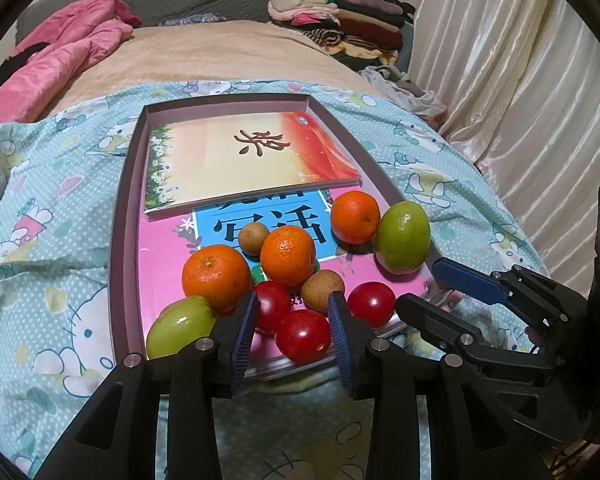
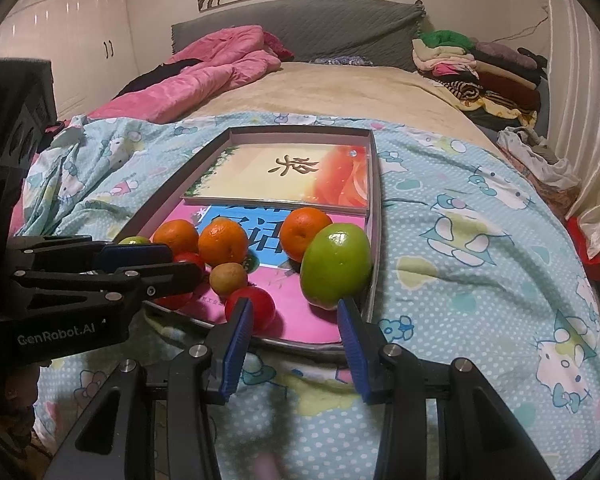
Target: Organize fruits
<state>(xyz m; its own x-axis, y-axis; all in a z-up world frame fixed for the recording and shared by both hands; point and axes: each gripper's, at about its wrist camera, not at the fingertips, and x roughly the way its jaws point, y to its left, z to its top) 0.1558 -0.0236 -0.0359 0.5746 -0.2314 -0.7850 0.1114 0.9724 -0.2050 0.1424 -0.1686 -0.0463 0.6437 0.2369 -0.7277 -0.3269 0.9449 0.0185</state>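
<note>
A shallow box tray (image 1: 120, 216) on the bed holds books and fruit: three oranges (image 1: 216, 276), two green fruits (image 1: 402, 236), three red tomatoes (image 1: 302, 336) and two small brown fruits (image 1: 322, 290). My left gripper (image 1: 294, 312) is open at the tray's near edge, its fingers either side of a tomato without touching it. My right gripper (image 2: 296, 312) is open at the tray's near right corner, between a tomato (image 2: 256, 306) and the big green fruit (image 2: 336, 266). It also shows in the left wrist view (image 1: 428, 284), and the left gripper (image 2: 176, 262) shows in the right wrist view.
The tray (image 2: 374, 216) lies on a Hello Kitty blanket (image 1: 52, 248). A pink quilt (image 1: 64, 56) lies far left, folded clothes (image 1: 340, 20) far right, white curtains (image 1: 520, 80) along the right side.
</note>
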